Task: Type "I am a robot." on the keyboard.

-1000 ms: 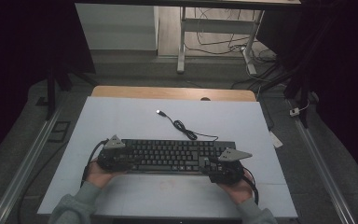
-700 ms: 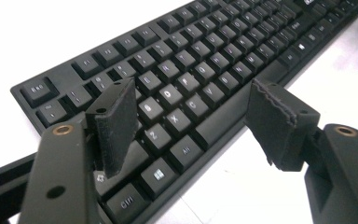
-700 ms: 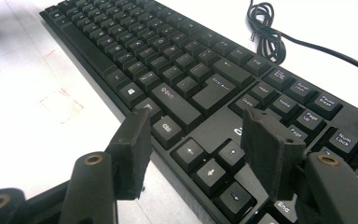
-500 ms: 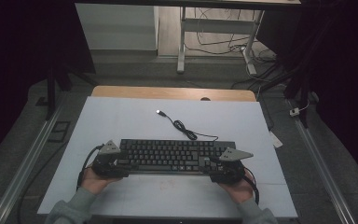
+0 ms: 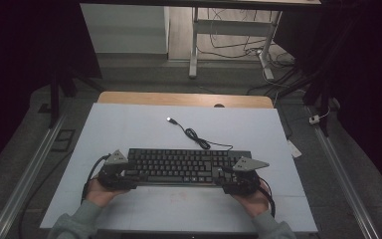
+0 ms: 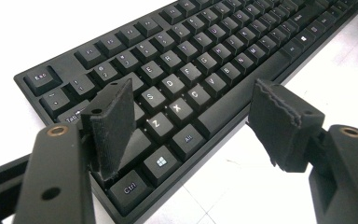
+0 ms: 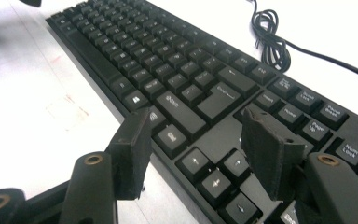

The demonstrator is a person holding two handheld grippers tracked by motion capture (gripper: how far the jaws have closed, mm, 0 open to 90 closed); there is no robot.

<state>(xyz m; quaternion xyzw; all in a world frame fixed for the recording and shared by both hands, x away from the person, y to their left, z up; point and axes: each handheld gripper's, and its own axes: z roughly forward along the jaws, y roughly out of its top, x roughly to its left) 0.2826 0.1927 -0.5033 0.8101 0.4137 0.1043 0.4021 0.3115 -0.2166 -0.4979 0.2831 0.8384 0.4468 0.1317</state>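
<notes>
A black keyboard (image 5: 179, 167) lies flat on the white mat (image 5: 129, 124), near the front edge. My left gripper (image 5: 126, 174) is at its front left corner. In the left gripper view the keyboard (image 6: 205, 56) runs between the jaws of the left gripper (image 6: 193, 98), which have just been opening. One pad hangs over the keys and the other stands clear of the front rim. My right gripper (image 5: 230, 180) is at the front right corner. In the right gripper view the right gripper (image 7: 196, 121) has one pad against the front rim of the keyboard (image 7: 168, 60) and the other by the arrow keys.
The keyboard's black cable (image 5: 196, 137) coils behind it and ends in a loose USB plug (image 5: 169, 119) on the mat. A wooden tabletop strip (image 5: 179, 98) shows past the mat. Desk legs and floor cables lie farther back. Metal rails flank the table.
The left hand and its gripper have drawn slightly left and back from the keyboard's corner. The keyboard and the right gripper have stayed in place.
</notes>
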